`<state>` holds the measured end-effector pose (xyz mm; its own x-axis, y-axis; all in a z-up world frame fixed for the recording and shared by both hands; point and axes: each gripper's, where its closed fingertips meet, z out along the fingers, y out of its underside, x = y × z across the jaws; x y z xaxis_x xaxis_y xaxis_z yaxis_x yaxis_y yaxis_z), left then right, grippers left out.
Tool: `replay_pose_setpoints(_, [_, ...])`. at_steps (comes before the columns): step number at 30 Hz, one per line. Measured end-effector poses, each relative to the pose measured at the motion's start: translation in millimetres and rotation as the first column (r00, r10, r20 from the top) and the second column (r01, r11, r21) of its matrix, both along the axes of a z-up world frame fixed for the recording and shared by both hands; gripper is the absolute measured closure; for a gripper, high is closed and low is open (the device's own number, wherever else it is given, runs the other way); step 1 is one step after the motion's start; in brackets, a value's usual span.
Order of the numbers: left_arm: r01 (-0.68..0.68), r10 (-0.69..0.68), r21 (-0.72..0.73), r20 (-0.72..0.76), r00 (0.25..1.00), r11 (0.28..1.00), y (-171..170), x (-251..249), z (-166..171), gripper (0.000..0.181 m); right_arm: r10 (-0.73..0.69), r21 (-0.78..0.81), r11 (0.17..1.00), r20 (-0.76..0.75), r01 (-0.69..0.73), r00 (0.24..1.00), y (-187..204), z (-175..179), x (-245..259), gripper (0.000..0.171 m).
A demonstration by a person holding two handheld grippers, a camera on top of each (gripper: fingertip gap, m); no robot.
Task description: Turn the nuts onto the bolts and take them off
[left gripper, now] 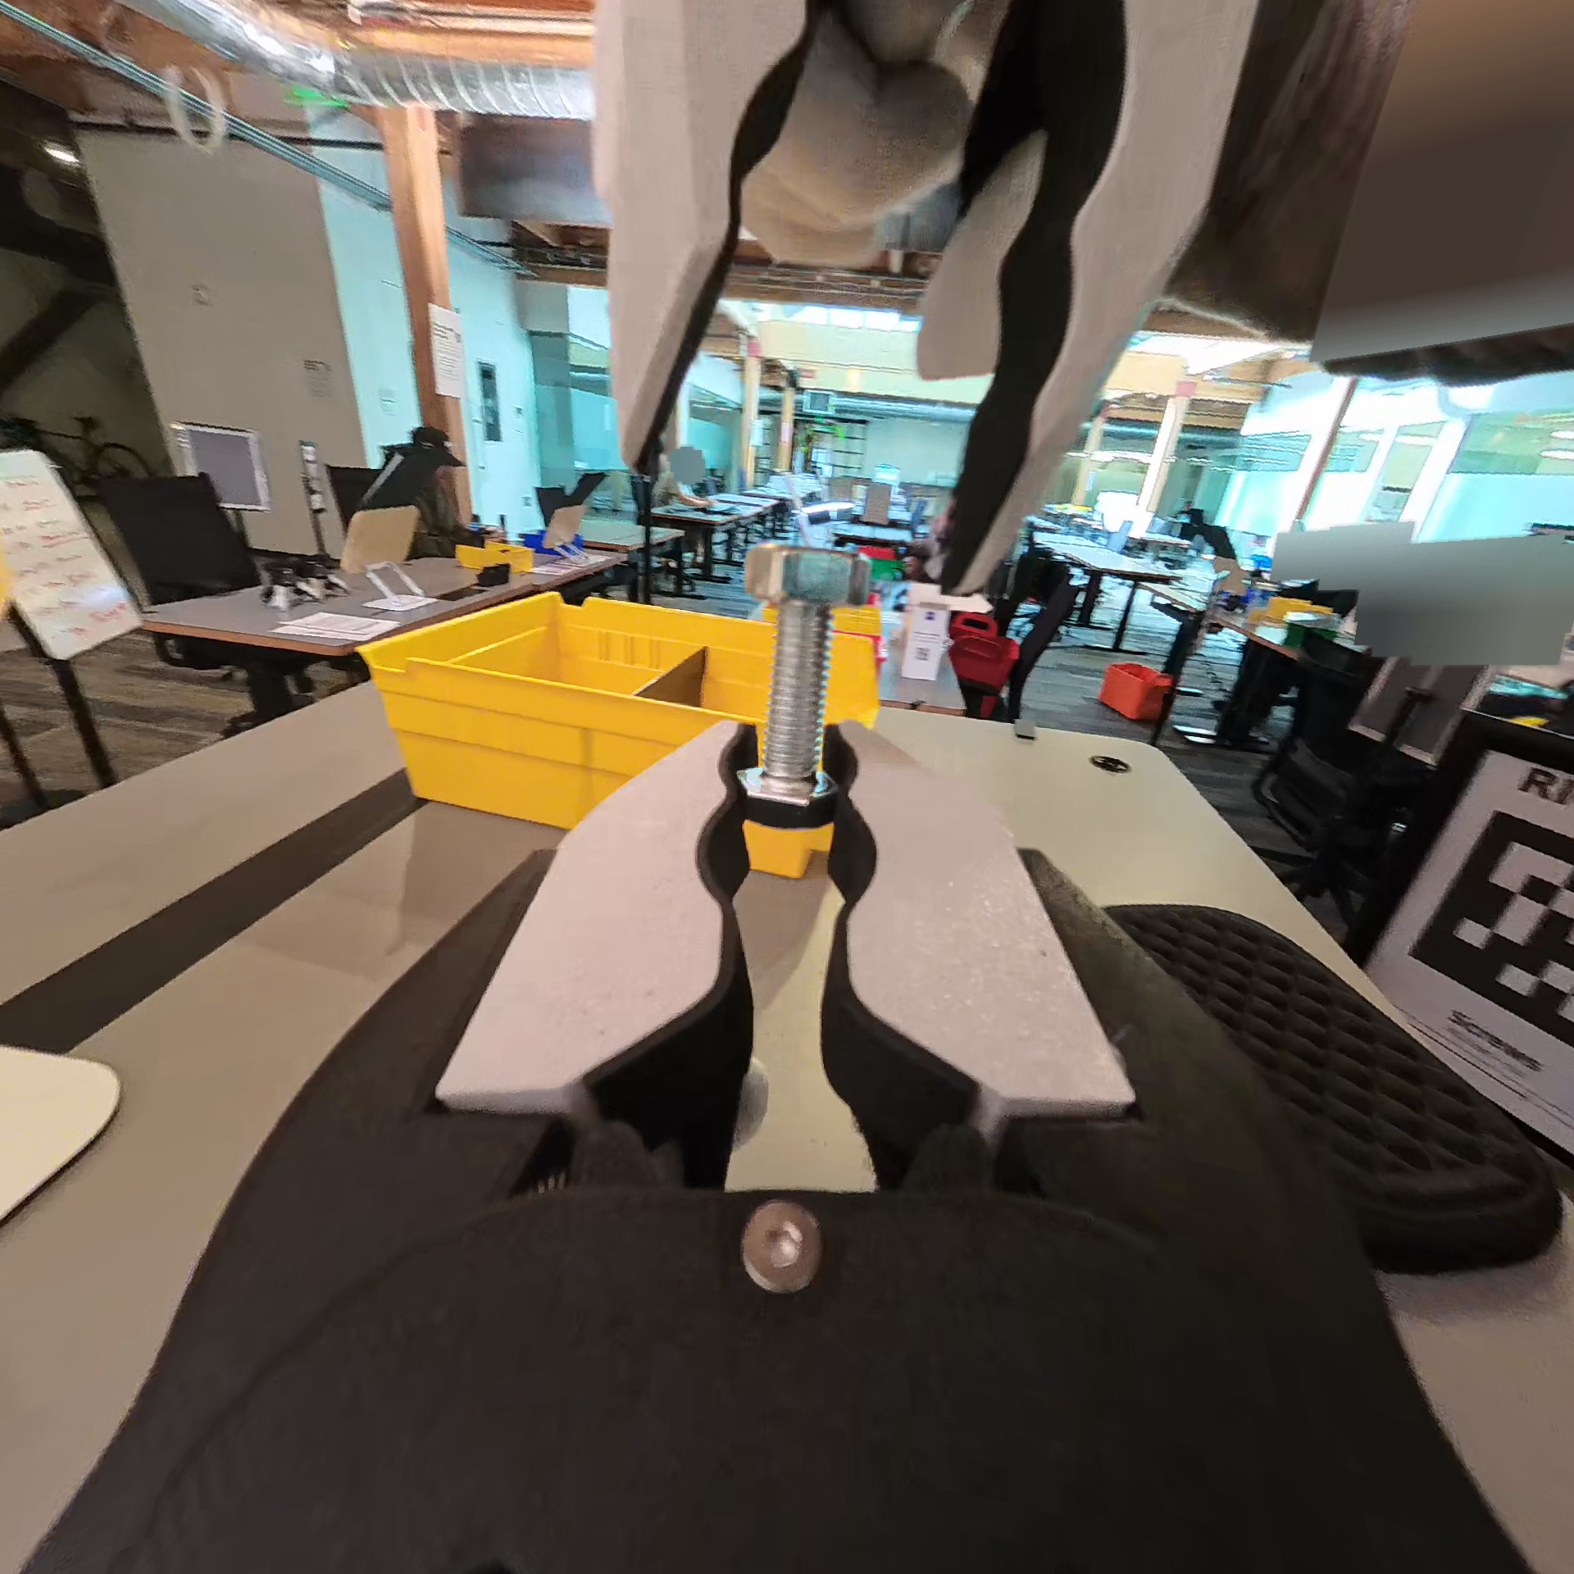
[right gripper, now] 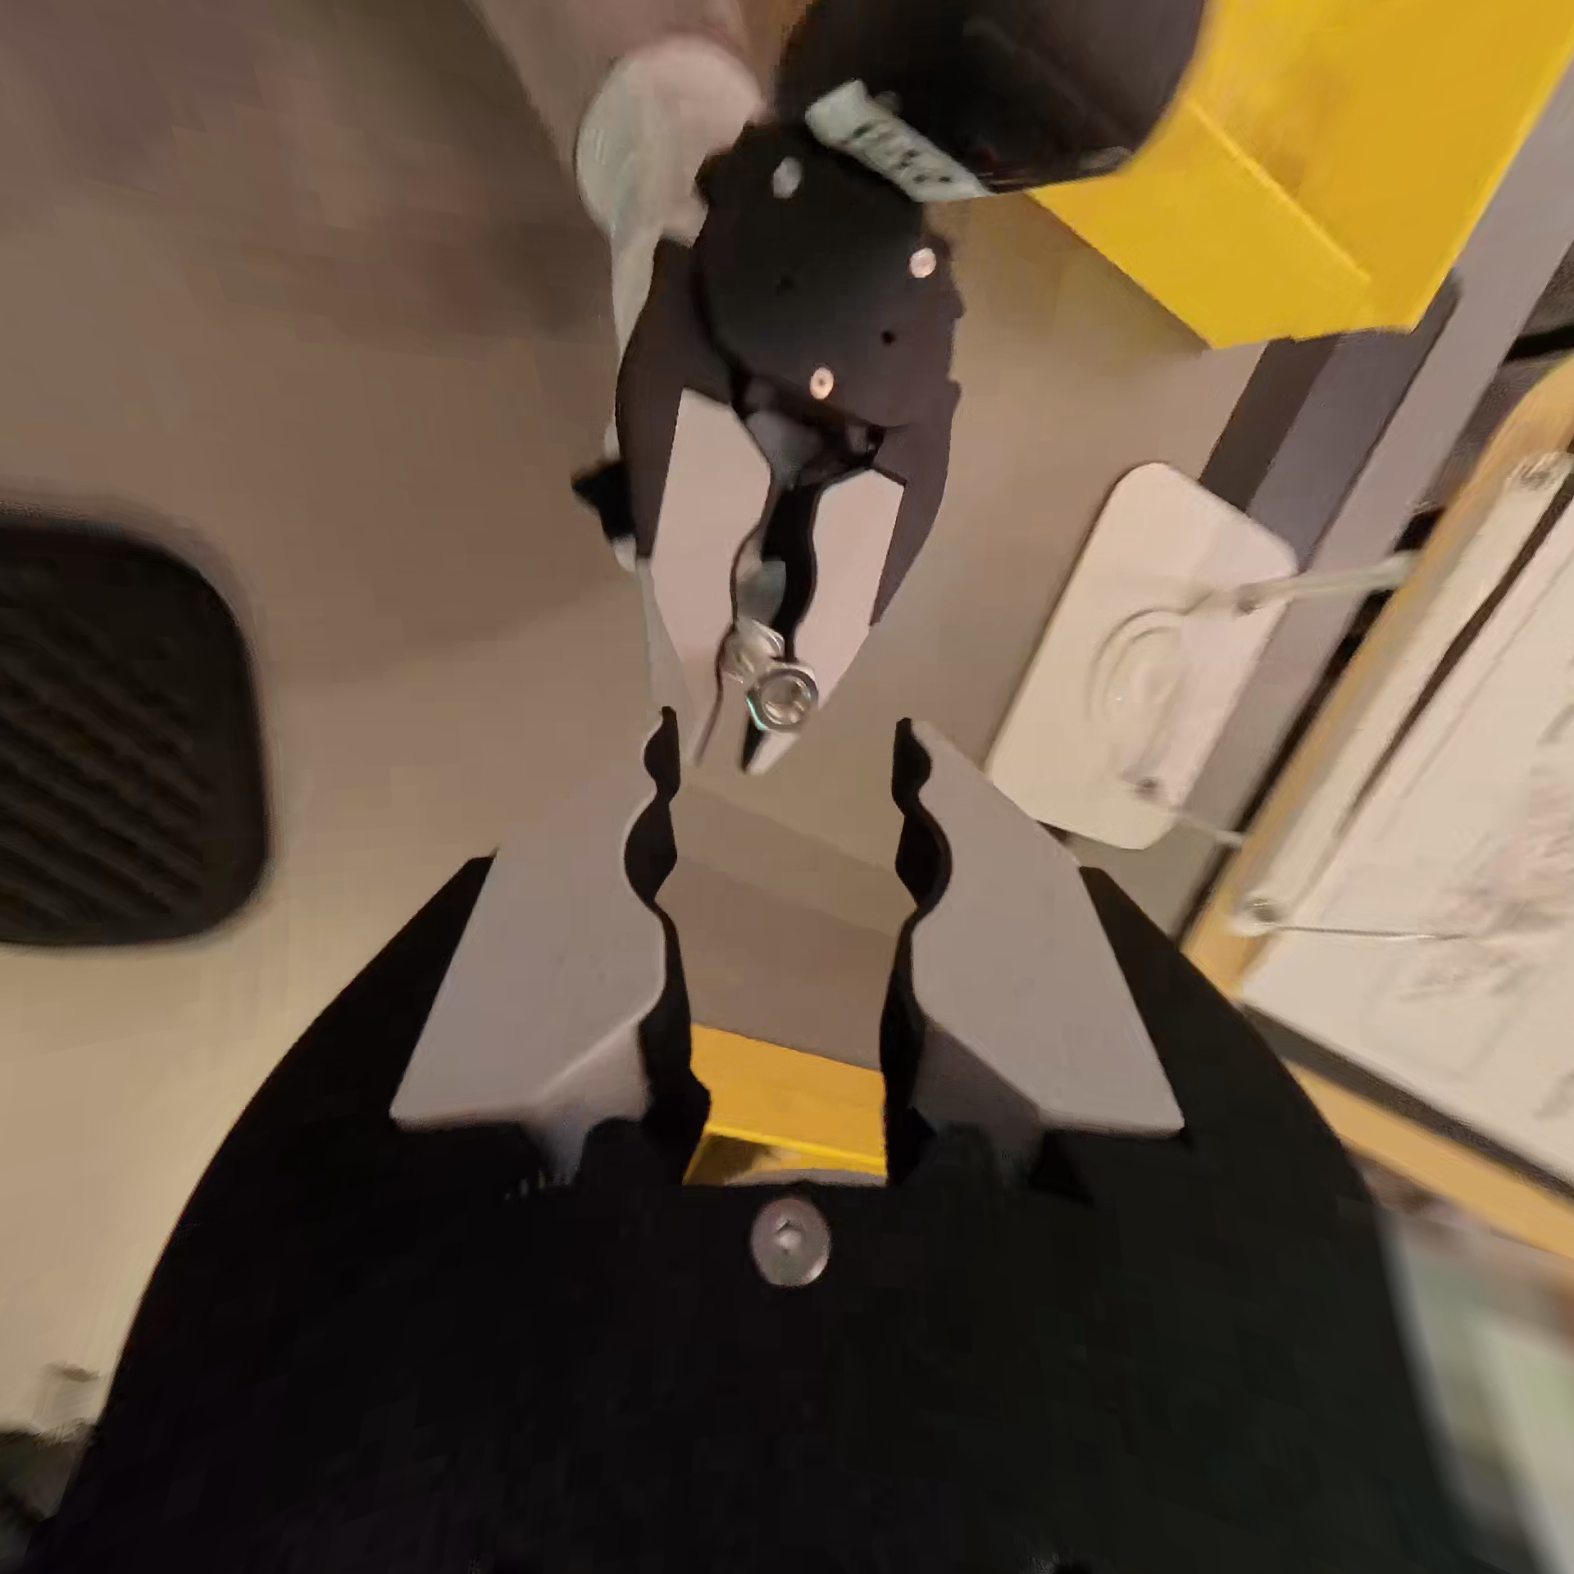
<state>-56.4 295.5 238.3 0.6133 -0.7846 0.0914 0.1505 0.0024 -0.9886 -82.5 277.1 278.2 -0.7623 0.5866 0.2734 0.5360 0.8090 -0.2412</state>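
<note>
My left gripper (left gripper: 788, 754) is shut on a silver hex nut (left gripper: 784, 788) at the lower end of a silver bolt (left gripper: 796, 681). The bolt stands upright with its hex head (left gripper: 807, 572) on top. My right gripper (left gripper: 801, 524) hangs open just above the head, one fingertip on each side, not touching it. In the right wrist view my right gripper (right gripper: 784, 728) is open and empty, looking down on the left gripper (right gripper: 737, 749) and the bolt head (right gripper: 779, 694), which is blurred.
A yellow divided bin (left gripper: 545, 724) stands on the grey table (left gripper: 255, 920) right behind the bolt and shows again in the right wrist view (right gripper: 1278, 213). A black mesh pad (left gripper: 1329, 1065) lies to the right. A board with a black-and-white marker (left gripper: 1516, 920) stands at the right edge. Across from one pair of fingers to the other is roughly 5 centimeters.
</note>
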Motion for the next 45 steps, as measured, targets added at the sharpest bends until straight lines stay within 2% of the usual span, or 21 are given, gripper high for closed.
replay_pose_setpoints(2, [-0.071,0.071,0.011,-0.020,0.997,0.997,5.9,-3.6,-1.0,0.166,-0.232,-0.175,0.958,-0.017,0.225,0.973,4.8,4.8,-8.7,0.127])
replay_pose_setpoints(4, [-0.129,0.129,0.015,-0.025,0.991,0.992,10.7,-6.6,-1.5,0.166,-0.388,-0.376,0.847,0.045,0.376,0.920,0.0,8.1,-11.8,0.125])
replay_pose_setpoints(6, [-0.186,0.186,0.014,-0.028,0.982,0.983,15.1,-10.2,-2.3,0.166,-0.509,-0.444,0.748,0.093,0.493,0.856,7.0,3.6,-13.1,0.128])
replay_pose_setpoints(10, [-0.224,0.225,0.027,-0.044,0.973,0.974,17.0,-12.2,-2.3,0.166,-0.559,-0.435,0.710,0.131,0.554,0.819,7.7,-15.3,-9.0,0.126])
replay_pose_setpoints(15, [-0.242,0.243,0.029,-0.054,0.969,0.970,18.1,-14.0,-2.1,0.166,-0.556,-0.428,0.725,0.099,0.540,0.825,5.4,-20.1,-13.3,0.155])
replay_pose_setpoints(19, [-0.205,0.206,0.037,-0.054,0.977,0.978,15.4,-14.1,0.2,0.166,-0.453,-0.344,0.832,0.030,0.435,0.891,4.2,-18.1,-15.1,0.155])
replay_pose_setpoints(21, [-0.142,0.144,0.034,-0.043,0.989,0.989,9.9,-8.9,2.5,0.166,-0.322,-0.263,0.912,0.011,0.314,0.947,0.4,-16.0,-11.9,0.155])
replay_pose_setpoints(23, [0.006,-0.005,0.025,-0.019,1.000,1.000,-3.9,3.6,4.1,0.166,-0.104,-0.134,0.986,0.005,0.104,0.995,-7.5,-14.3,-4.4,0.155])
replay_pose_setpoints(24, [0.057,-0.057,0.012,0.004,0.998,0.998,-8.7,7.2,4.6,0.166,-0.022,-0.063,0.998,0.014,0.023,1.000,-8.7,-12.6,-1.5,0.155])
replay_pose_setpoints(26, [0.259,-0.256,-0.031,0.065,0.964,0.965,-28.1,19.7,4.2,0.166,0.154,0.079,0.984,0.051,-0.158,0.987,-11.0,-8.0,4.5,0.155])
replay_pose_setpoints(27, [0.279,-0.277,-0.024,0.078,0.958,0.960,-31.1,20.8,5.1,0.166,0.244,0.120,0.962,0.037,-0.247,0.969,-15.8,-2.2,4.1,0.155])
replay_pose_setpoints(28, [0.283,-0.281,-0.032,0.071,0.957,0.959,-31.1,21.7,3.6,0.166,0.235,0.128,0.963,0.020,-0.235,0.972,-16.1,6.0,0.5,0.155])
replay_pose_setpoints(30, [0.259,-0.257,-0.030,0.044,0.965,0.966,-28.4,19.6,0.4,0.166,0.169,0.103,0.981,-0.034,-0.165,0.985,-8.4,23.0,-4.9,0.155])
replay_pose_setpoints(33, [0.211,-0.210,-0.033,0.048,0.977,0.977,-20.7,9.1,0.6,0.166,0.025,0.101,0.995,-0.080,-0.016,0.996,24.2,38.0,4.6,0.155])
replay_pose_setpoints(37, [0.151,-0.148,-0.043,0.052,0.988,0.988,-11.2,0.0,-0.8,0.166,-0.229,0.158,0.957,-0.111,0.244,0.967,80.9,45.3,46.7,0.155])
replay_pose_setpoints(41, [0.125,-0.123,-0.046,0.053,0.991,0.991,-7.6,-0.4,-2.4,0.166,-0.489,0.204,0.844,-0.088,0.496,0.868,136.9,20.1,117.4,0.155])
replay_pose_setpoints(45, [0.117,-0.115,-0.052,0.033,0.993,0.992,-6.7,3.2,-6.4,0.166,-0.664,0.144,0.740,-0.003,0.657,0.748,167.3,-43.5,178.5,0.155])
